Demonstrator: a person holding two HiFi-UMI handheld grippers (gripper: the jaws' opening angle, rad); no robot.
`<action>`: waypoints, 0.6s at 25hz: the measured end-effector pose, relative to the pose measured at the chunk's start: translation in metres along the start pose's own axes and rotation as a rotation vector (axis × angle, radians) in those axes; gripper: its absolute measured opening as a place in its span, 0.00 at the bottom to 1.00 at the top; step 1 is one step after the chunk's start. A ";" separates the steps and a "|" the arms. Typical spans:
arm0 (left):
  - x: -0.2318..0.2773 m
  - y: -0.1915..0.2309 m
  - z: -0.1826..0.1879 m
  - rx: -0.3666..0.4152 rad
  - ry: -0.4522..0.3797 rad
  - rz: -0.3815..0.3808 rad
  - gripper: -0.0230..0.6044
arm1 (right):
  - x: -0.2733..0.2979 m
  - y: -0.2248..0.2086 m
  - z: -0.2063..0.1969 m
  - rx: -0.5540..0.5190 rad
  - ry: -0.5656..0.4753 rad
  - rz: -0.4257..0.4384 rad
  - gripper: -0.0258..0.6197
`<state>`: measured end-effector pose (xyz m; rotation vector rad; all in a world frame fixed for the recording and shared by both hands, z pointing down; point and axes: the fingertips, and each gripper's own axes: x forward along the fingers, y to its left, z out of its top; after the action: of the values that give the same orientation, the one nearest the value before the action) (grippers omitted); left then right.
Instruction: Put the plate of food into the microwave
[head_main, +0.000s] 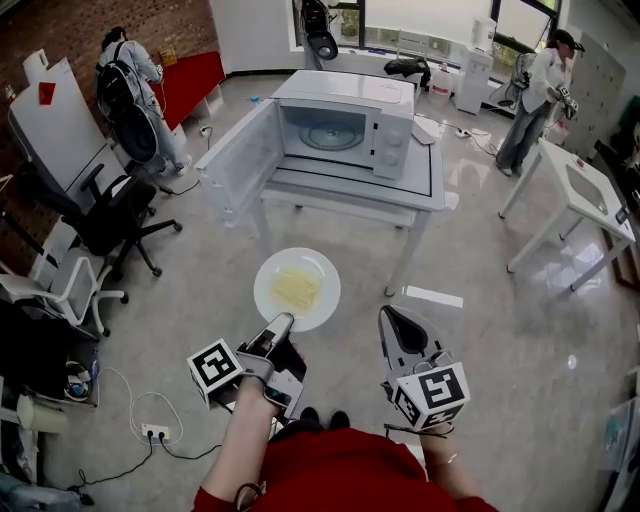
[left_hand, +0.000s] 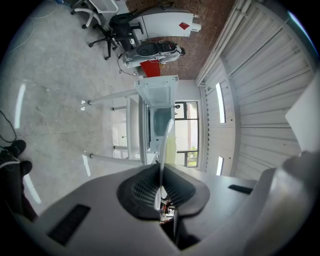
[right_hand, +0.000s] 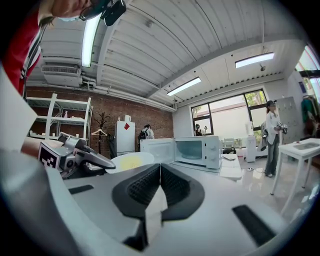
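Note:
A white plate (head_main: 297, 290) with yellow food (head_main: 297, 288) hangs in the air in front of the table, level. My left gripper (head_main: 279, 322) is shut on the plate's near rim; in the left gripper view the plate (left_hand: 165, 142) stands edge-on between the closed pads. The white microwave (head_main: 345, 122) sits on the white table (head_main: 420, 190) ahead, its door (head_main: 240, 160) swung wide open to the left and the cavity showing a glass turntable. My right gripper (head_main: 392, 318) is shut with nothing in it, to the right of the plate. The right gripper view shows the plate (right_hand: 131, 161) and microwave (right_hand: 192, 150).
A black office chair (head_main: 110, 215) and a white chair (head_main: 60, 290) stand at the left. A second white table (head_main: 585, 200) is at the right. One person (head_main: 130, 75) stands at the far left, another (head_main: 535, 95) at the far right. A power strip (head_main: 155, 432) lies on the floor.

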<state>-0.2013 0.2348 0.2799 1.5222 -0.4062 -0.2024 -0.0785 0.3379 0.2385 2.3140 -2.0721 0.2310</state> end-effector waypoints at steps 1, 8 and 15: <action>0.004 -0.002 0.001 0.008 -0.003 -0.001 0.07 | 0.000 -0.004 0.000 -0.001 0.001 0.000 0.06; 0.026 -0.010 0.022 0.051 -0.019 -0.014 0.07 | 0.016 -0.020 0.000 0.000 -0.010 -0.018 0.06; 0.094 -0.001 0.062 0.047 0.007 -0.001 0.07 | 0.079 -0.056 -0.004 0.002 0.007 -0.049 0.06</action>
<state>-0.1390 0.1421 0.2913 1.5688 -0.4071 -0.1894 -0.0150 0.2670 0.2573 2.3582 -2.0098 0.2388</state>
